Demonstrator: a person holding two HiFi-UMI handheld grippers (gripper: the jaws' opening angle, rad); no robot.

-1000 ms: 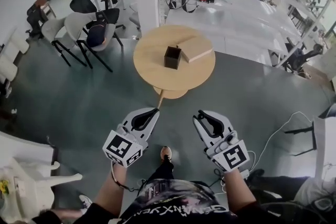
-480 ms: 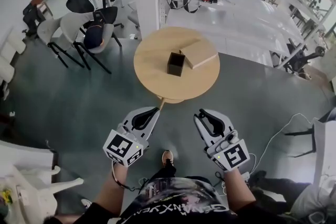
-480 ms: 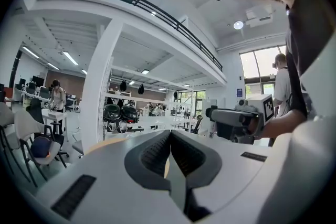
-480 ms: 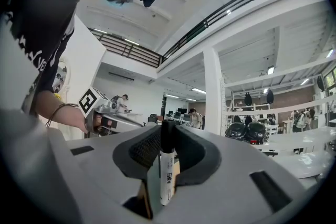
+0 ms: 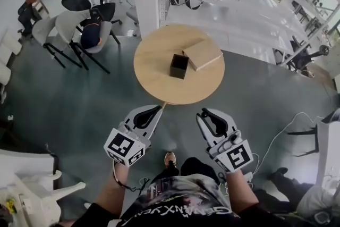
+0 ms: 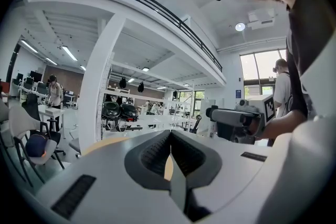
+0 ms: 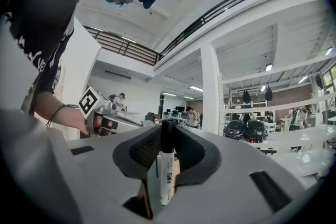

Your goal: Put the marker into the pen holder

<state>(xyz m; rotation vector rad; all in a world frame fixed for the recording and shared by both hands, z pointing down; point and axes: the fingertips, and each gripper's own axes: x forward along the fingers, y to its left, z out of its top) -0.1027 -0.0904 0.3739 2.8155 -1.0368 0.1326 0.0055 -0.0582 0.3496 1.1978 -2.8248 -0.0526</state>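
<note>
so the right gripper (image 5: 202,114) is clamped on the marker (image 7: 166,173), which stands upright between its pads with the black cap at the top. left gripper (image 5: 158,109) has its jaws pressed together with nothing in them. both hang side by side short of the round wooden table (image 5: 154,74), where the black pen holder (image 5: 179,66) sits just beside a flat wooden box (image 5: 202,54).

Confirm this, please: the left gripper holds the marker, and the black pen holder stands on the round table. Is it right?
One thing is wrong: the right gripper holds the marker, not the left gripper, as the right gripper view shows. The black pen holder does stand on the round table.
</note>
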